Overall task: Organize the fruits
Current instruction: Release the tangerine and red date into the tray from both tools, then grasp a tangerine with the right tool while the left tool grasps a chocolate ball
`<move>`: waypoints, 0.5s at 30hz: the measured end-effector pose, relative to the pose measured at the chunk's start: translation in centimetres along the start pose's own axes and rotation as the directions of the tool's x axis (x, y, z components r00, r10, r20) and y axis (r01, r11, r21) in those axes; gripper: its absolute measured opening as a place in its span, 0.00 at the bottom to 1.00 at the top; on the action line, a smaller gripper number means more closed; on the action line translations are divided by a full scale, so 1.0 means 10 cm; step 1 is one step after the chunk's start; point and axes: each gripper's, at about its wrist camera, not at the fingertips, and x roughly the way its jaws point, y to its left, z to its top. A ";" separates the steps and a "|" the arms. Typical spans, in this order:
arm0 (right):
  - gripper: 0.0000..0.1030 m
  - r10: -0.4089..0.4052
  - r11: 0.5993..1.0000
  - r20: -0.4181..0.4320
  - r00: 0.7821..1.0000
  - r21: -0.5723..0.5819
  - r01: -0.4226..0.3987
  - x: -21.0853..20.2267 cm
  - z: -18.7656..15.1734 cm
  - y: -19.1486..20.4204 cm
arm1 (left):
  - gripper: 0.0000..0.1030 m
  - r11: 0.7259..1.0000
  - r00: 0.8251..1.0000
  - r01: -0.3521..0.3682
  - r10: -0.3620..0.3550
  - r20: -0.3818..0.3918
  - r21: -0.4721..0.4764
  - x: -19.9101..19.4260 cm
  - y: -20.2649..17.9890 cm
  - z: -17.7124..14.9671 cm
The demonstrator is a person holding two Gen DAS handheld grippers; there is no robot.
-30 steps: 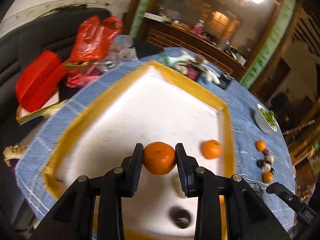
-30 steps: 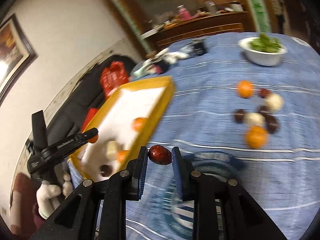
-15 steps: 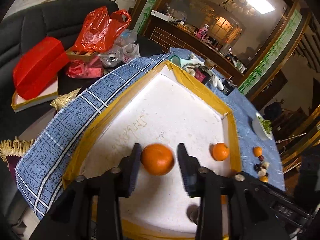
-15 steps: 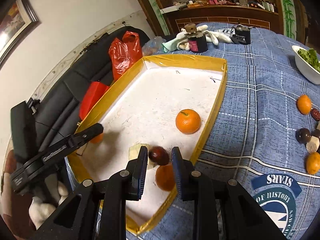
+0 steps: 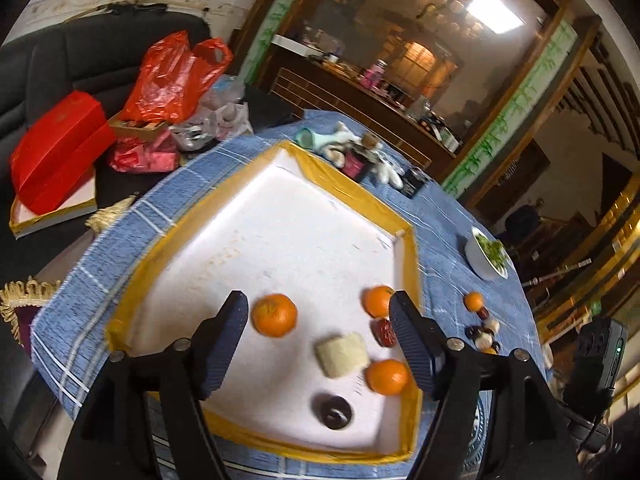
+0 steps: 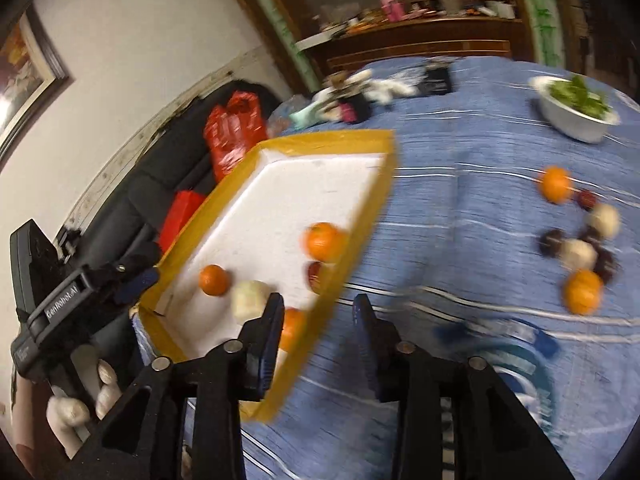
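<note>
A white tray with a yellow rim (image 5: pixel 352 196) (image 6: pixel 320 138) lies on the blue tablecloth. In it lie three oranges (image 5: pixel 275 315) (image 5: pixel 377 301) (image 5: pixel 386 376), a red date (image 5: pixel 385 332) (image 6: pixel 316 276), a pale chunk (image 5: pixel 342 354) (image 6: pixel 249 298) and a dark round fruit (image 5: pixel 332 412). My left gripper (image 5: pixel 318 330) is open and empty above the tray. My right gripper (image 6: pixel 318 330) is open and empty over the tray's near right rim. Loose fruits lie on the cloth: oranges (image 6: pixel 555 184) (image 6: pixel 583 291), dark and pale pieces (image 6: pixel 576 250).
A white bowl of greens (image 6: pixel 576 110) (image 5: pixel 488 254) stands at the far right. Small items and a toy (image 5: pixel 360 152) sit behind the tray. Red bags and a red box (image 5: pixel 60 152) lie on the black sofa at left.
My left gripper opened and left its orange in the tray. My right gripper opened, left the red date in the tray and pulled back to the right.
</note>
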 end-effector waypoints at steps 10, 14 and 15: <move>0.44 -0.177 0.956 0.082 0.981 0.250 0.152 -0.83 -0.33 -1.23 | 0.76 0.976 0.990 0.100 -0.079 -0.115 0.192 0.25 -0.83 -0.33; 0.44 -0.176 0.954 0.083 0.981 0.261 0.149 -0.83 -0.27 -1.42 | 0.76 0.957 0.983 0.126 -0.084 -0.164 0.263 0.37 -1.13 -0.48; 0.44 -0.174 0.955 0.079 0.982 0.256 0.149 -0.79 -0.25 -1.44 | 0.76 0.952 0.981 0.128 -0.080 -0.176 0.278 0.41 -1.19 -0.50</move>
